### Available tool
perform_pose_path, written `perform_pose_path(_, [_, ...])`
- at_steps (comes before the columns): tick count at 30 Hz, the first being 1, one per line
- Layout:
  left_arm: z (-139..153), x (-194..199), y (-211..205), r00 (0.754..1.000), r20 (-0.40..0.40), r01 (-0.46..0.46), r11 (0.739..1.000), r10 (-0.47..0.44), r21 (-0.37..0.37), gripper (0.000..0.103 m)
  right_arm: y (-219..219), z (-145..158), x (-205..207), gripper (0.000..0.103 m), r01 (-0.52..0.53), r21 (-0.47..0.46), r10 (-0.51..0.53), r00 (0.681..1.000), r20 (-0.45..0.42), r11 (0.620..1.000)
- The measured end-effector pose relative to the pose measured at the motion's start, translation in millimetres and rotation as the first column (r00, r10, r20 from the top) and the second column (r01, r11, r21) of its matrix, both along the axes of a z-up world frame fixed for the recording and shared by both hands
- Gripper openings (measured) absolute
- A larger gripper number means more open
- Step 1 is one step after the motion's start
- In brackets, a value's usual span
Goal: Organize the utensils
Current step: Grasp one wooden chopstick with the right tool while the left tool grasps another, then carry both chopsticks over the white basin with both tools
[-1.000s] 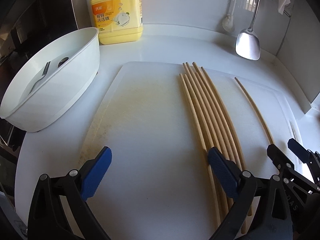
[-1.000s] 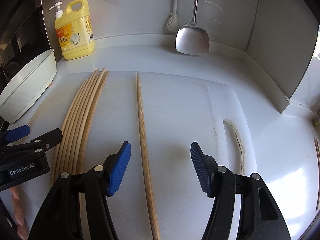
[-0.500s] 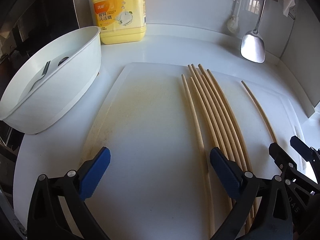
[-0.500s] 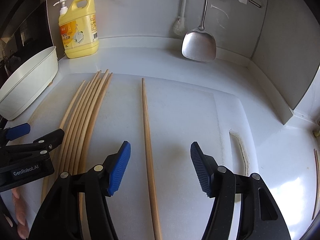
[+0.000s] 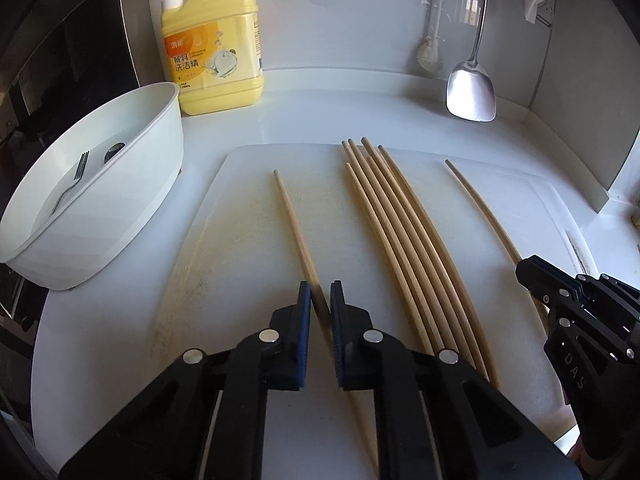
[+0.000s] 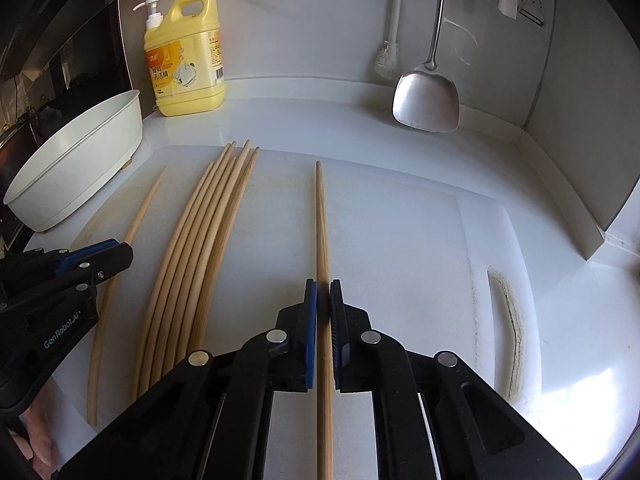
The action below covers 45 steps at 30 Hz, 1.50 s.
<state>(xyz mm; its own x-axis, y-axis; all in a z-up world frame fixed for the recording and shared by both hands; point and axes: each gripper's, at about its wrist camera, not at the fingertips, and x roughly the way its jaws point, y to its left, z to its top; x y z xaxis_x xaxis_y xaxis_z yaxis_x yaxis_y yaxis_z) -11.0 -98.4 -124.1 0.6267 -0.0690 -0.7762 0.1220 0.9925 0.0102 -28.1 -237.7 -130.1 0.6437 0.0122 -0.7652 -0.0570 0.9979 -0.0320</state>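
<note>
Long wooden chopsticks lie on a white cutting board (image 5: 248,208). My left gripper (image 5: 319,300) is shut on one chopstick (image 5: 294,224) that sits apart, left of the bundle of several chopsticks (image 5: 400,232). My right gripper (image 6: 323,300) is shut on another single chopstick (image 6: 321,216), right of the bundle (image 6: 208,224). The left-held chopstick also shows in the right wrist view (image 6: 136,224), beside the left gripper body (image 6: 60,280). The right gripper body shows at the right edge of the left wrist view (image 5: 580,312).
A white oval tub (image 5: 100,208) with a fork (image 5: 72,184) and a spoon stands at the left. A yellow dish-soap bottle (image 5: 216,44) stands at the back. A metal spatula (image 5: 472,92) and a brush hang on the back wall. A wall corner closes the right side.
Both grippers have gone from open to shut, each on a single chopstick. The left one's chopstick has moved left, away from the bundle.
</note>
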Motion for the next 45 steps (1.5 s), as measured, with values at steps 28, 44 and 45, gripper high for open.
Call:
perform_pose_path(28, [77, -9, 36, 0.999, -0.033, -0.004, 0.991, 0.000, -0.131, 0.007, 25, 77, -5, 0.006, -0.052, 0.127, 0.042, 0.996, 0.076, 0.991])
perform_pose_path(44, [152, 19, 195, 0.986, 0.045, -0.152, 0.982, 0.158, -0.109, 0.007, 182, 133, 65, 0.006, -0.260, 0.218, 0.240, 0.964, 0.117, 0.941])
perform_pose_path(45, [153, 27, 208, 0.986, 0.044, -0.154, 0.982, 0.159, -0.113, 0.007, 195, 131, 71, 0.006, -0.261, 0.223, 0.241, 0.964, 0.112, 0.939])
